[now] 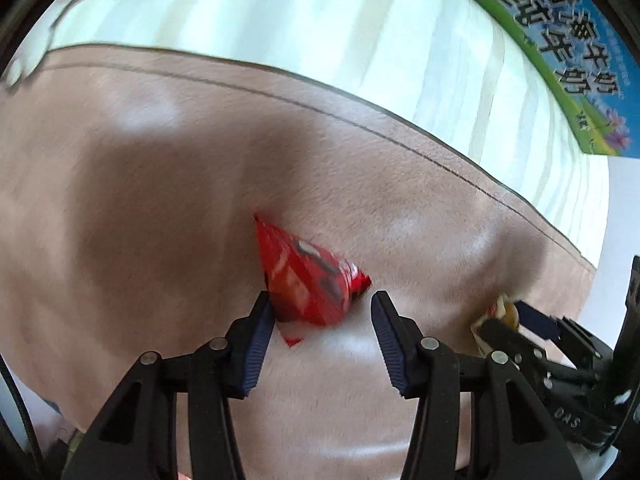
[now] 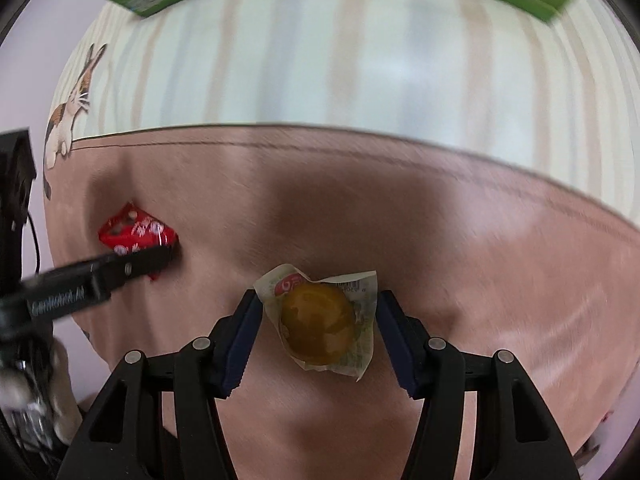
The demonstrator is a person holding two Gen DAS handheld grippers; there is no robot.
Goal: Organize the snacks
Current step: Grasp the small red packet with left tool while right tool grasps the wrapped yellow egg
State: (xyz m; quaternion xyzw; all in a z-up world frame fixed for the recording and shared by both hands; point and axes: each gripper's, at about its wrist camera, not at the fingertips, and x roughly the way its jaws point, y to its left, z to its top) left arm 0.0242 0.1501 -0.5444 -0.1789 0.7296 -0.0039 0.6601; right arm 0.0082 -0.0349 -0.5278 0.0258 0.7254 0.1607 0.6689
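We have our left gripper closed on the red packet and our right gripper on the yellow snack, both low over the pink blanket, where crinkly wrappers may slip.

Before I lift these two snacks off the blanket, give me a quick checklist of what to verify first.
1. Red packet between the left gripper jaws: ok.
2. Left gripper pressing the red packet from both sides: cannot tell; one side seems to show a gap.
3. Wrapped yellow snack centred in the right gripper: ok.
4. Right gripper touching both its edges: ok.
5. Grippers apart from each other: ok.
6. Green carton away from both snacks: ok.
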